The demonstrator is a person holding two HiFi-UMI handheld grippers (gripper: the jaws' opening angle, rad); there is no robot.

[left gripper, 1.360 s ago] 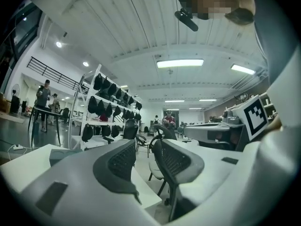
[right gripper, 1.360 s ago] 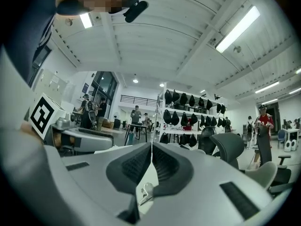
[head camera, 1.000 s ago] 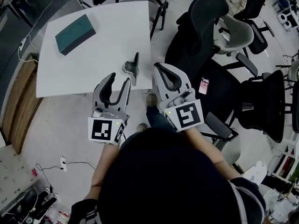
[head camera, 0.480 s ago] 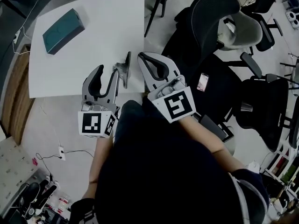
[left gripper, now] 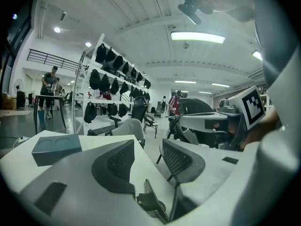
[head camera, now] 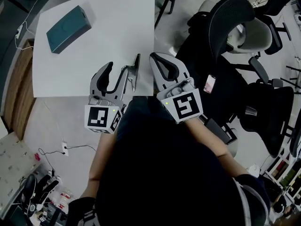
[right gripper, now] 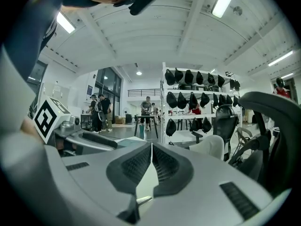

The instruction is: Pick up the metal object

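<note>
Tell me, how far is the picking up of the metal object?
Done: nothing yet; the metal object sits on the white table near its edge. In hand: the left gripper, jaws opening, is beside it, not gripping it. Left: closing and lifting. The right gripper is shut, empty.

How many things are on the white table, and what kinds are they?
teal box: 1
metal object: 1
Total: 2
</note>
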